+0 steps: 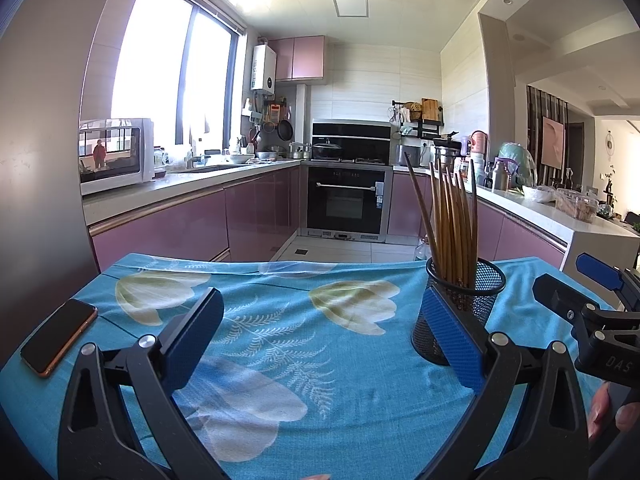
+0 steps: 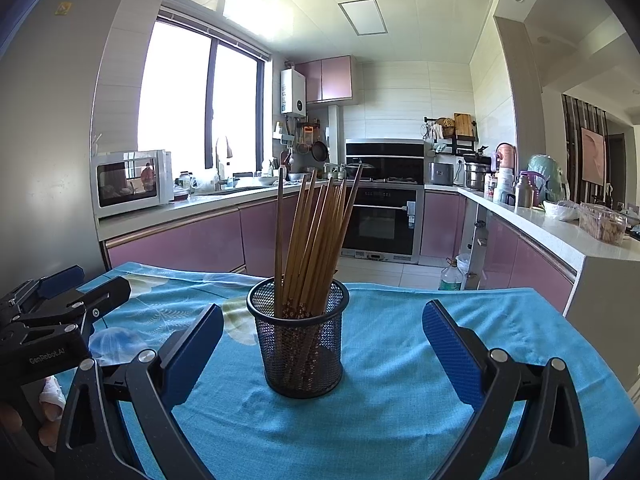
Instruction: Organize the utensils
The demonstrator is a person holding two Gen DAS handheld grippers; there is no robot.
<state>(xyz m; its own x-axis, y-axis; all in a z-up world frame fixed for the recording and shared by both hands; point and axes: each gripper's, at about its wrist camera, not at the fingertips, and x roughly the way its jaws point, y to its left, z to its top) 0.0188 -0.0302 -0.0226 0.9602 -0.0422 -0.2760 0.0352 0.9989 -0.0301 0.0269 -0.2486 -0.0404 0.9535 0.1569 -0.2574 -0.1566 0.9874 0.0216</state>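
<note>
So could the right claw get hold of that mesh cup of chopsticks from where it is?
Probably yes: the right claw is open, the mesh cup stands straight ahead between its fingers, and nothing lies between them on the cloth.

Both grippers, left gripper [image 1: 322, 336] and right gripper [image 2: 322, 338], have black plastic arms, blue bumpy pads, round silver screws

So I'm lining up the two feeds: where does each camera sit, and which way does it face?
Left wrist: on the left gripper, over the blue floral tablecloth, facing the kitchen; the right gripper and fingers show at right.
Right wrist: on the right gripper, facing the black mesh cup of wooden chopsticks; the left gripper shows at left.
Both share cup, cloth, kitchen.
</note>
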